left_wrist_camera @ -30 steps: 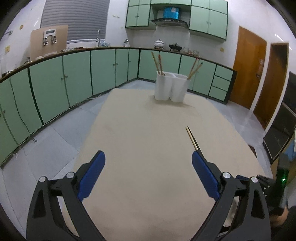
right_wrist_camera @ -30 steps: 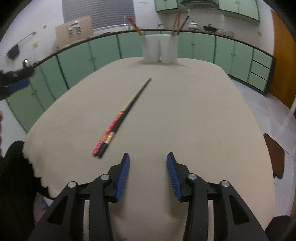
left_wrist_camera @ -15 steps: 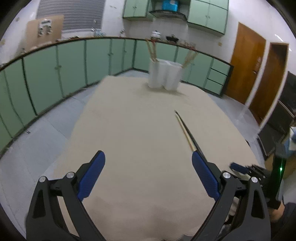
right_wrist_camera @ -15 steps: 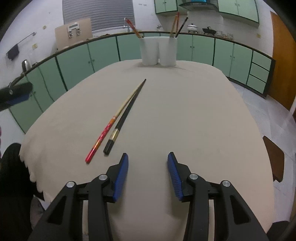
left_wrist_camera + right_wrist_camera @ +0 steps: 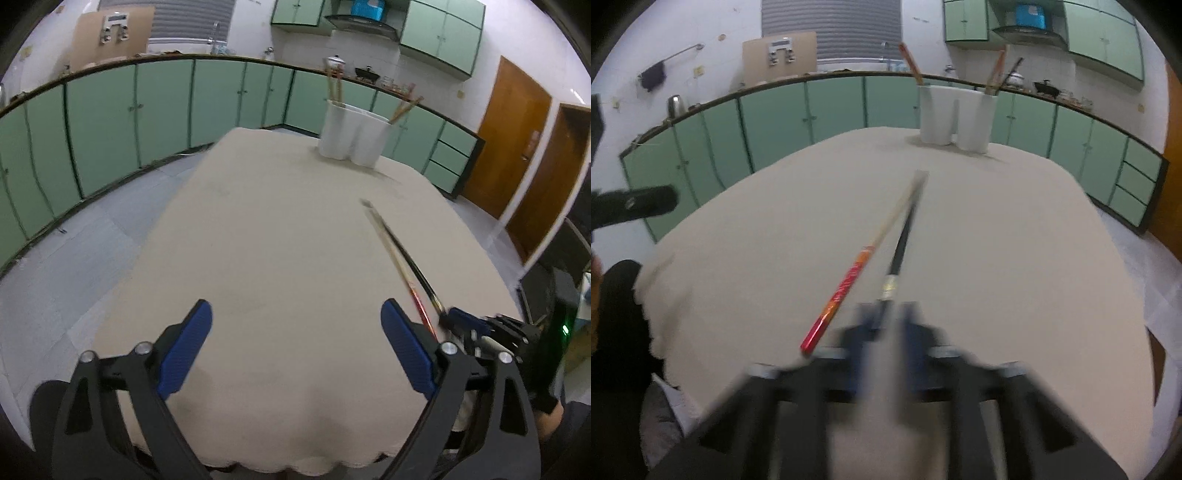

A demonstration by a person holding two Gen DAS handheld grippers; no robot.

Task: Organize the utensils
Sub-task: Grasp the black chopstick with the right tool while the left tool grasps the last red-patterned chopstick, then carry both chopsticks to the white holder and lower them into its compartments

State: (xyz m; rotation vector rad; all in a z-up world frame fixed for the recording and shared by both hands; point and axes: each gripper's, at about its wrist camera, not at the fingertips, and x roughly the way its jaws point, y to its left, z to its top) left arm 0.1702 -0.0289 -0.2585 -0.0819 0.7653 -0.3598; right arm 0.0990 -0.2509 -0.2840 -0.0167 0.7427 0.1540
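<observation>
Two chopsticks lie on the beige table: a black one (image 5: pixel 903 243) and a red-handled one (image 5: pixel 849 284). My right gripper (image 5: pixel 886 317) is blurred, its blue jaws nearly closed around the black chopstick's gold-banded end. It also shows in the left wrist view (image 5: pixel 465 323) at the chopsticks' (image 5: pixel 402 258) near ends. My left gripper (image 5: pixel 295 339) is open and empty over the table's near edge. A white two-cup holder (image 5: pixel 955 114) with several chopsticks stands at the far end, also in the left wrist view (image 5: pixel 352 134).
The beige table (image 5: pixel 277 240) has a scalloped near edge. Green cabinets (image 5: pixel 129 110) run along the walls, with grey floor to the left. Brown doors (image 5: pixel 517 155) stand at the right.
My right gripper moved forward to the black chopstick's end and its jaws closed in around it. The left gripper tilted and drew back slightly, staying open.
</observation>
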